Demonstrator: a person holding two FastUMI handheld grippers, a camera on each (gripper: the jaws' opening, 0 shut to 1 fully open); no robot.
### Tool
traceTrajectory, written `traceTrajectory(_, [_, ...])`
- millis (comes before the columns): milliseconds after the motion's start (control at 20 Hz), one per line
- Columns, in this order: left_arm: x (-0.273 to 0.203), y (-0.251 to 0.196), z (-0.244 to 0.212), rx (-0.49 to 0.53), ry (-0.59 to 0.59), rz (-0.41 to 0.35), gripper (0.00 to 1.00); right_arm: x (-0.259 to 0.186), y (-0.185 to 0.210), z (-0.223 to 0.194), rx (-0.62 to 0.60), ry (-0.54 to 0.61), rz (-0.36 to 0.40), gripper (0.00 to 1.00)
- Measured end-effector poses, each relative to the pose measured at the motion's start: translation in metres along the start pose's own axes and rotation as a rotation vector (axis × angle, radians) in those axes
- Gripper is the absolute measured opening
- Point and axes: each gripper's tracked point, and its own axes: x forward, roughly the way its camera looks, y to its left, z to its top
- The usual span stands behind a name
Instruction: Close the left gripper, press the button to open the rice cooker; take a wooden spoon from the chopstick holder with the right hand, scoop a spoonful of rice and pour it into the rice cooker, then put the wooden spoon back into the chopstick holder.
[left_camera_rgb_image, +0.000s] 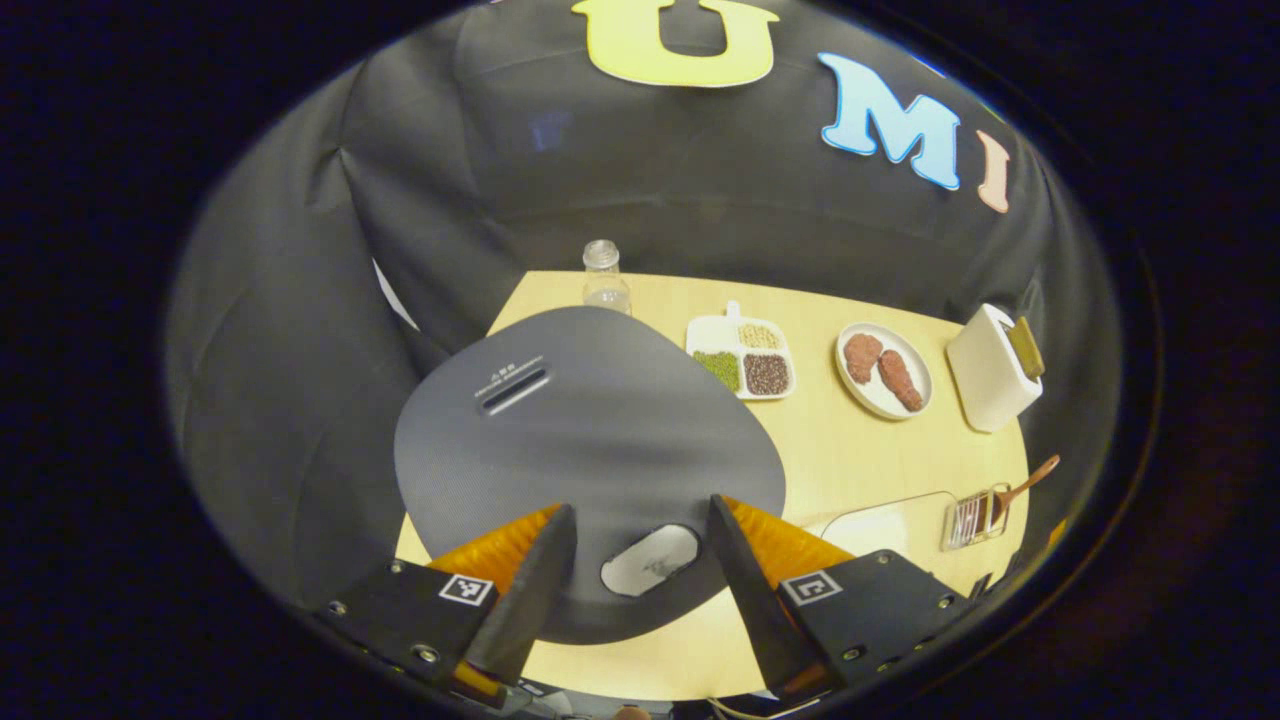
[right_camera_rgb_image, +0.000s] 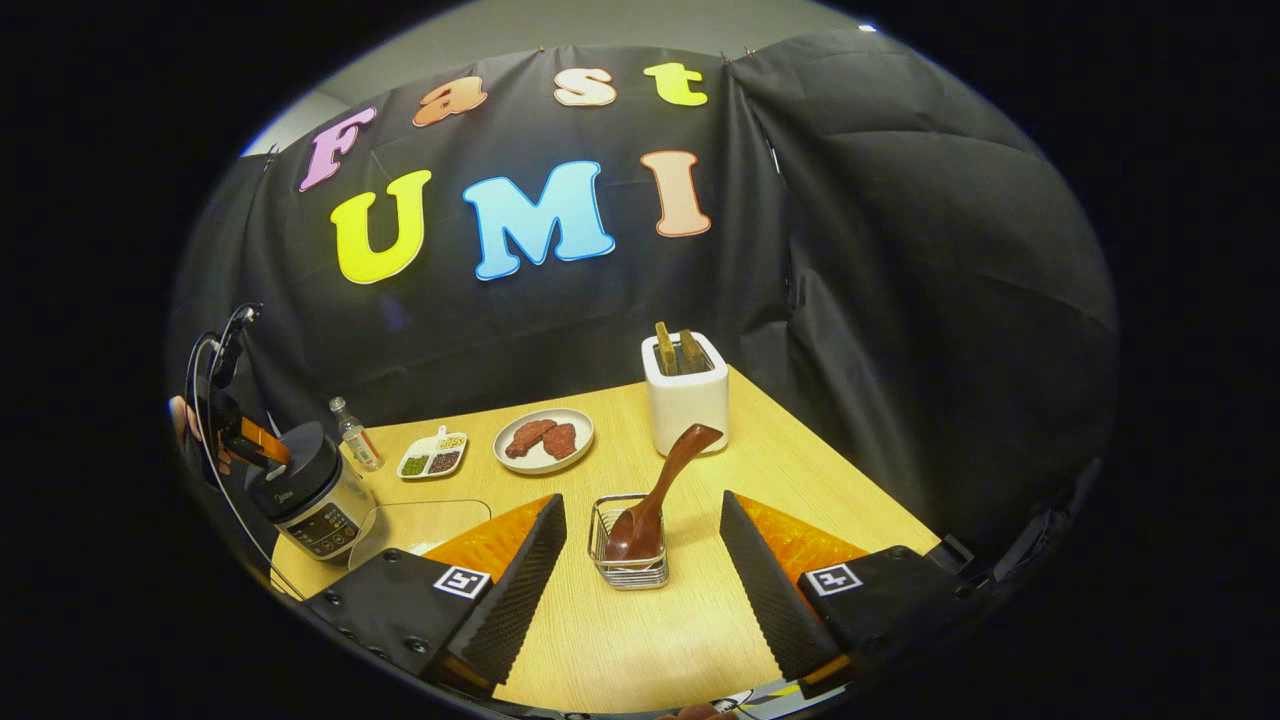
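The rice cooker's grey lid (left_camera_rgb_image: 590, 420) lies right below my left gripper (left_camera_rgb_image: 640, 505), which is open. Its pale oval button (left_camera_rgb_image: 650, 560) shows between the two fingers, nearer the camera than the tips. In the right gripper view the closed rice cooker (right_camera_rgb_image: 305, 490) stands at the table's left end, with the left gripper (right_camera_rgb_image: 245, 435) hovering over it. My right gripper (right_camera_rgb_image: 642, 498) is open and empty, and the wire chopstick holder (right_camera_rgb_image: 628, 560) sits between its fingers. The wooden spoon (right_camera_rgb_image: 660, 480) stands in that holder, bowl down, handle leaning right. Holder (left_camera_rgb_image: 975, 520) and spoon (left_camera_rgb_image: 1025, 480) also appear far right.
A clear glass dish (right_camera_rgb_image: 420, 525) sits beside the cooker. Further back are a small bottle (right_camera_rgb_image: 355, 435), a divided dish of beans (right_camera_rgb_image: 432, 458), a plate of meat pieces (right_camera_rgb_image: 545, 440) and a white toaster (right_camera_rgb_image: 685, 400) with bread. Black cloth walls enclose the wooden table (right_camera_rgb_image: 800, 480).
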Motion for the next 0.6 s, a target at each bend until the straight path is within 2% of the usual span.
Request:
traceTrajectory(100, [0.003,-0.001,-0.006,-0.008,-0.001,-0.002,0.89,-0.001,0.000,-0.005,0.002,0.012,0.008,0.98])
traceTrajectory(200, [0.000,0.000,-0.005,0.033,-0.032,0.009,0.90,-0.002,0.001,-0.005,0.004,0.016,0.011,0.98])
traceTrajectory(250, [0.006,0.000,-0.005,0.035,-0.040,0.011,0.87,-0.002,0.002,-0.005,0.004,0.018,0.012,0.98])
traceTrajectory(350, [0.003,-0.001,-0.004,0.017,-0.062,0.002,0.89,-0.005,0.007,-0.004,0.001,0.020,0.018,0.98])
traceTrajectory(550, [-0.004,-0.002,-0.008,0.028,-0.147,0.027,0.89,-0.018,0.020,0.003,-0.048,0.026,0.028,0.99])
traceTrajectory(600, [-0.012,-0.012,-0.013,0.016,-0.165,0.003,0.88,-0.023,0.021,0.010,-0.066,0.016,0.019,0.99])
